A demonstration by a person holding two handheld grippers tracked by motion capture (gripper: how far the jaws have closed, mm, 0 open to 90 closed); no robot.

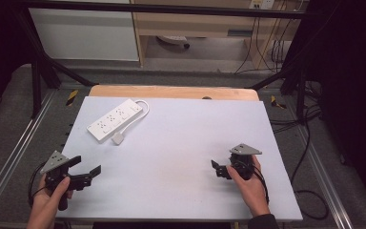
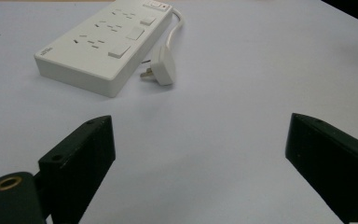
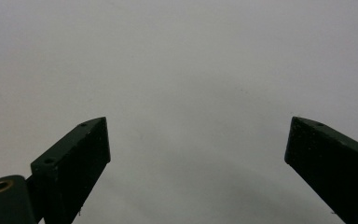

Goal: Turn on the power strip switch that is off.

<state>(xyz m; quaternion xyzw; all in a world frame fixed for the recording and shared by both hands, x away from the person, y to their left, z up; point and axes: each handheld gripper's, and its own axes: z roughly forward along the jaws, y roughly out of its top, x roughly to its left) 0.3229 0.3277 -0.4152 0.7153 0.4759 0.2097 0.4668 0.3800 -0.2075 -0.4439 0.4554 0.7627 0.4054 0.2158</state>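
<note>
- Two grippers are at work over a pale tabletop (image 1: 181, 157), one in each of a person's hands; both stand with jaws spread wide and nothing between them.
- The left gripper (image 1: 86, 168) sits at the near left corner of the tabletop, its jaws pointing right and slightly away; the left hand (image 1: 52, 195) wraps its handle from below, forearm coming in from the bottom edge.
- The right gripper (image 1: 218, 168) sits near the right side, jaws pointing left toward the middle of the tabletop; the right hand (image 1: 248, 183) grips it from behind, a dark sleeve at the wrist.
- One white power strip (image 1: 115, 119) lies flat at the far left of the tabletop, set diagonally, well apart from both grippers.
- In the left gripper view, the strip (image 2: 105, 44) shows three socket groups, each with its own switch.
- One white plug (image 2: 162, 65) lies just beside the strip's near edge, prongs toward it, its cord (image 2: 177, 25) looping back to the strip's end.
- In the right gripper view, the jaws frame bare tabletop.
</note>
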